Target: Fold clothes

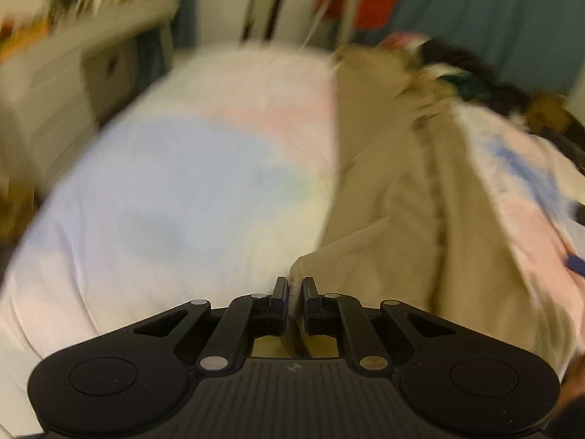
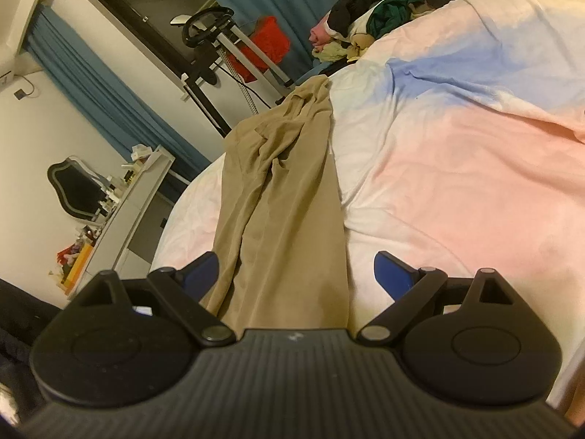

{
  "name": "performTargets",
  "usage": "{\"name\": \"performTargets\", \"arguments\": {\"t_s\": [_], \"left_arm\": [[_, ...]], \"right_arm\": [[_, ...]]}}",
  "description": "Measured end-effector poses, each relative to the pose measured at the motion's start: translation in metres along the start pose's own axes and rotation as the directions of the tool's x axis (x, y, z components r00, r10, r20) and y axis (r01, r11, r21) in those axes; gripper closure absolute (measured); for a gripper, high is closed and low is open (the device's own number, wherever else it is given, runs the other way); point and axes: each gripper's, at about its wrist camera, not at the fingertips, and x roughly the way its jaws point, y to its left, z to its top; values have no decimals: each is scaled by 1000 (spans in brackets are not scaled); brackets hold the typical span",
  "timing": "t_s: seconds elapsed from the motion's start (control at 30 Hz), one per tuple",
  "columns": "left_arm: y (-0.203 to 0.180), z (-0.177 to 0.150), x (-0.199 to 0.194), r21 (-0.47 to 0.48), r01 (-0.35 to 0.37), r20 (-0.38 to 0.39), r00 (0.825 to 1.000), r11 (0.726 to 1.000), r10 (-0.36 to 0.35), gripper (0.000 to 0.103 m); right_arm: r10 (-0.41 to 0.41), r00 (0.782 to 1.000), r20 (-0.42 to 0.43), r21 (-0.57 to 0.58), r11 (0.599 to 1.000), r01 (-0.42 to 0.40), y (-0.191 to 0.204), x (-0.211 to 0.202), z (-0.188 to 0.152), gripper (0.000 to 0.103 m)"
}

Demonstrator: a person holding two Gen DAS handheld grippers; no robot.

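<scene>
Bedroom: pastel duvet [image 2: 457, 153] covers the bed, blue curtains behind, your working surface is soft and gives under pressure.
Garment: tan trousers [image 2: 281, 197] lie stretched lengthwise along the duvet's edge, rumpled at the far end.
Left gripper [image 1: 294, 289]: its fingers are pinched tight on a corner of the tan cloth; that view is smeared with blur.
Right gripper [image 2: 296, 269]: your blue pads [image 2: 393, 269] stand wide apart, straddling the near end of the trousers, not gripping.
Handling: looks light, limp, likely to sag and slide; I'd take it at hems or waistband corners.
Obstacles: clothes pile [image 2: 384, 11] sits at the far end, well apart; dresser [image 2: 135, 197] beside the bed, clear of you.
</scene>
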Motion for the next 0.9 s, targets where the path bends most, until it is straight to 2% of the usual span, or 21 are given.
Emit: {"name": "performTargets", "arguments": {"t_s": [0.1, 0.27, 0.37, 0.47, 0.5, 0.57, 0.63, 0.73, 0.83, 0.9], "left_arm": [[-26, -12, -35, 153, 23, 128, 991, 988, -43, 95], [-62, -33, -47, 334, 86, 155, 977, 939, -145, 95], [-72, -37, -39, 392, 159, 76, 976, 906, -205, 95], [-85, -40, -15, 434, 249, -57, 967, 866, -249, 94], [-87, -40, -5, 428, 274, -104, 962, 861, -254, 93], [-80, -35, 0, 395, 322, -163, 946, 860, -280, 84], [-66, -28, -1, 330, 373, -169, 927, 867, -334, 51], [-36, -14, 1, 154, 428, -139, 902, 891, -409, 27], [-5, -4, 25, -88, 413, -141, 896, 907, -421, 21], [18, 1, 46, -256, 372, -158, 895, 892, -418, 21]], "right_arm": [[-1, 1000, 3, -16, 1000, 1, 2, -1, 1, 10], [-18, 1000, 2, -47, 999, 19, 6, 1, 0, 10], [-42, 999, -7, -66, 997, 42, 6, 1, -3, 10], [-47, 999, -28, -57, 997, 45, 0, -2, -10, 10], [-46, 998, -42, -45, 998, 45, -3, -3, -13, 10], [-33, 996, -80, -17, 999, 32, -7, -6, -21, 10], [-15, 993, -118, 12, 1000, 16, -12, -8, -29, 10], [39, 987, -157, 69, 997, -29, -16, -11, -38, 10], [66, 983, -169, 114, 992, -47, -20, -9, -44, 11], [40, 984, -172, 123, 992, -19, -20, -8, -47, 11]]}}
